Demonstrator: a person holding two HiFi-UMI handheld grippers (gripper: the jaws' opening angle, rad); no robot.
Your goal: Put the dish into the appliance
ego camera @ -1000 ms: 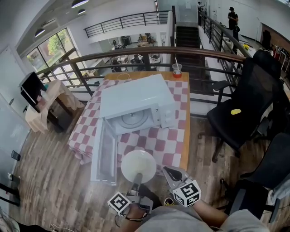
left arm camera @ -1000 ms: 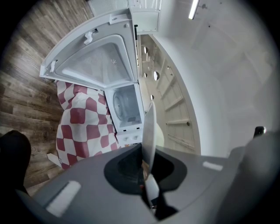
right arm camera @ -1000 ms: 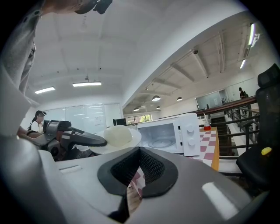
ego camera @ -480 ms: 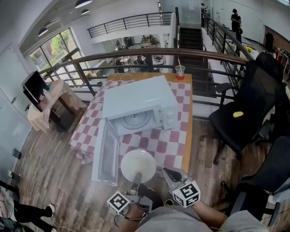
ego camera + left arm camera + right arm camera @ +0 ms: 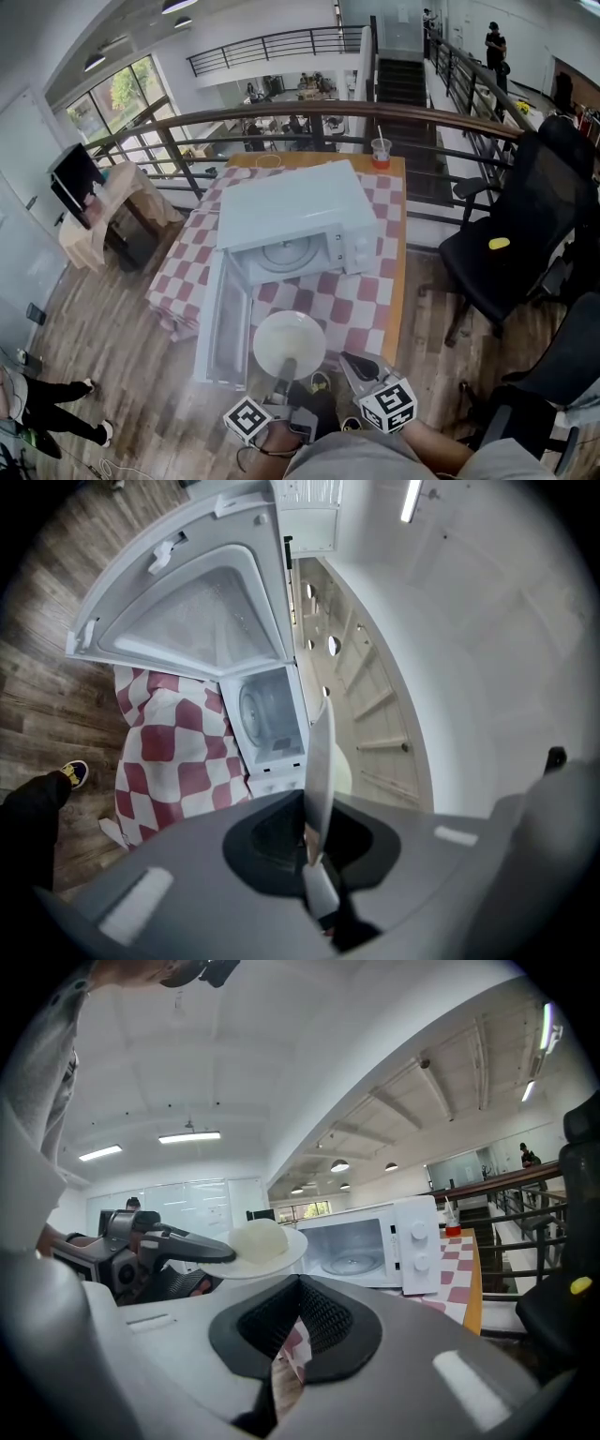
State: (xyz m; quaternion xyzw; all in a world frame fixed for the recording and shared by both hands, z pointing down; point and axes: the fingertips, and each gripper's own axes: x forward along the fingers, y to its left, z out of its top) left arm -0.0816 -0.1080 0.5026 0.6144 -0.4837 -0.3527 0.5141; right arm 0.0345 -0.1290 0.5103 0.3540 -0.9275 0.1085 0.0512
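A white microwave (image 5: pixel 298 217) stands on the checked tablecloth (image 5: pixel 356 305), its door (image 5: pixel 223 323) swung wide open and its glass turntable (image 5: pixel 284 252) showing. A white plate (image 5: pixel 290 343) hangs level in front of the table edge, just right of the door. My left gripper (image 5: pixel 283 373) is shut on the plate's near rim. The left gripper view shows the plate (image 5: pixel 320 752) edge-on between the jaws, with the microwave cavity (image 5: pixel 270 708) beyond. My right gripper (image 5: pixel 360 364) is shut and empty beside the plate. From the right gripper view the plate (image 5: pixel 272 1258) carries a pale mound (image 5: pixel 258 1238).
A plastic cup with a red drink (image 5: pixel 380 152) stands at the table's far right corner. Black office chairs (image 5: pixel 511 234) crowd the right side. A railing (image 5: pixel 281 117) runs behind the table. A person's legs (image 5: pixel 42 408) are on the wooden floor at the lower left.
The view has shifted a little, so table and microwave sit slightly lower and to the right. A person's legs have walked further in at the lower left. Both grippers hold their places.
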